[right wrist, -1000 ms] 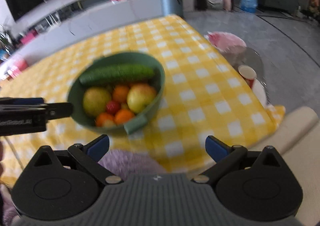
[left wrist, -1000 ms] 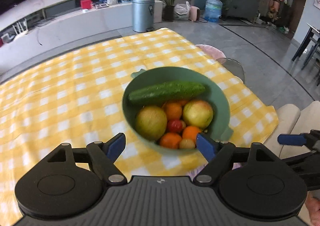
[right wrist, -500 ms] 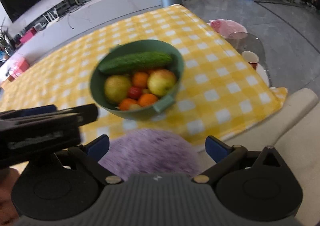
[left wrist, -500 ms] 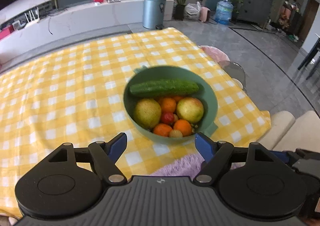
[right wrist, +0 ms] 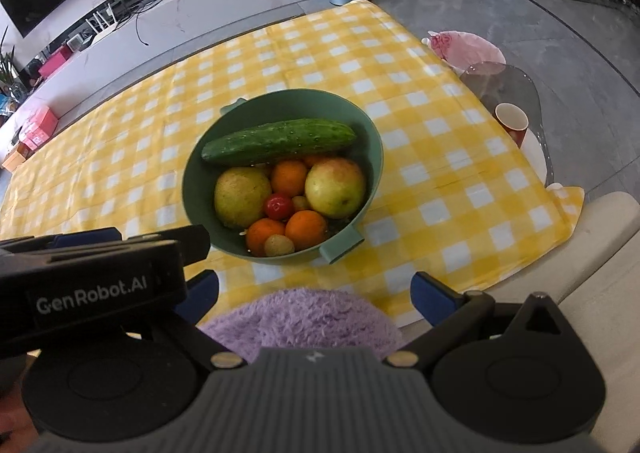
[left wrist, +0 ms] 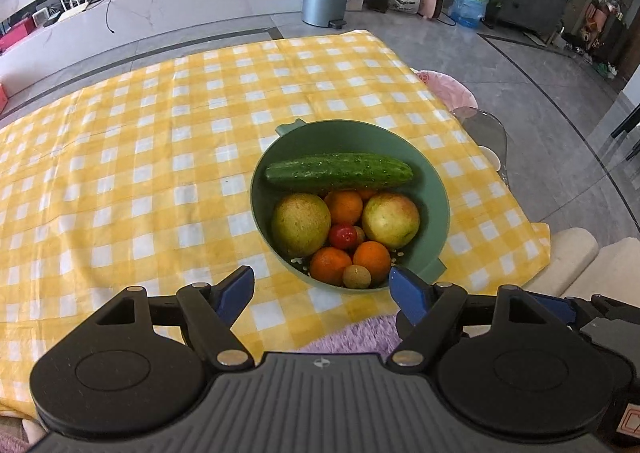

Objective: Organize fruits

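Observation:
A green bowl (left wrist: pixel 434 189) (right wrist: pixel 372 141) stands on the yellow checked tablecloth (left wrist: pixel 160 173) near the table's right front corner. It holds a cucumber (left wrist: pixel 339 171) (right wrist: pixel 280 140), a pear (left wrist: pixel 301 223), an apple (left wrist: pixel 391 220), several oranges (left wrist: pixel 371 257), a red tomato (left wrist: pixel 343 235) and a small lychee (left wrist: pixel 356 276). My left gripper (left wrist: pixel 322 291) is open and empty, just short of the bowl's near rim. My right gripper (right wrist: pixel 314 293) is open and empty, behind the bowl; its left finger is partly hidden by the left gripper's body (right wrist: pixel 92 285).
A purple fluffy cushion (right wrist: pixel 304 323) lies under the table's front edge. A glass side table (right wrist: pixel 508 93) with a red cup (right wrist: pixel 512 123) stands to the right, next to a pink cushion (right wrist: pixel 466 47). A beige seat (right wrist: pixel 600 253) is at the right front.
Both grippers have pulled back and up from the bowl, so it looks smaller and farther. The left gripper's body has come into the right wrist view at the left.

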`<state>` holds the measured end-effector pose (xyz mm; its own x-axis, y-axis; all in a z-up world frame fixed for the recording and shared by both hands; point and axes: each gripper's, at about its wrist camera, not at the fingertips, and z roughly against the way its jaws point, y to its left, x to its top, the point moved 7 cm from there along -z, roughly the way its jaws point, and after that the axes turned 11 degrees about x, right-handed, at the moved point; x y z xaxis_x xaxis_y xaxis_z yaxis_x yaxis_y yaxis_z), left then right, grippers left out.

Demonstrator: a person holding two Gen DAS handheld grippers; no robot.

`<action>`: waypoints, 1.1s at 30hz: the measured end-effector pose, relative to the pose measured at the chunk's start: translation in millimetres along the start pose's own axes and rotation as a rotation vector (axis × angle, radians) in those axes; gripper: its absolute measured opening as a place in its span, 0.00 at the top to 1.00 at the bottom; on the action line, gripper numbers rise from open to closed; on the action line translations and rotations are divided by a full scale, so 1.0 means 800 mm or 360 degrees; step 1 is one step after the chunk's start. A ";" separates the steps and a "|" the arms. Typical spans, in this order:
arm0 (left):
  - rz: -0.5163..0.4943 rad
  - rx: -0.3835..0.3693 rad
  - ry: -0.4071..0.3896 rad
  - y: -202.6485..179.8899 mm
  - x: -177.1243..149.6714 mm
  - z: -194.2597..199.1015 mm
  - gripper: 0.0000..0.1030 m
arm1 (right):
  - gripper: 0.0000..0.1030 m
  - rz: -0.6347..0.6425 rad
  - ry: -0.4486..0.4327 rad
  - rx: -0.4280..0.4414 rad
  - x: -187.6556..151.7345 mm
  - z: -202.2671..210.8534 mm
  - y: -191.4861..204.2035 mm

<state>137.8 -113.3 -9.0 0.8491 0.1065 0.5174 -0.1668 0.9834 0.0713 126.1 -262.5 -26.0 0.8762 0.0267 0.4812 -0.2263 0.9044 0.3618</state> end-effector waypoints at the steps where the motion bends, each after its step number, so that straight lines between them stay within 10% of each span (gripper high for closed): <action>1: 0.0000 -0.0002 0.0000 0.000 -0.001 -0.003 0.12 | 0.05 -0.0001 -0.0003 0.0005 0.000 -0.002 -0.001; 33: 0.0017 0.0057 -0.0061 0.003 -0.009 -0.004 0.12 | 0.06 0.0003 -0.0053 0.0007 -0.009 -0.015 -0.005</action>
<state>132.9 -110.9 -15.6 0.8274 0.1105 0.5507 -0.1943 0.9762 0.0960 125.8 -261.2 -40.6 0.8613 0.0141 0.5079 -0.2297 0.9025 0.3644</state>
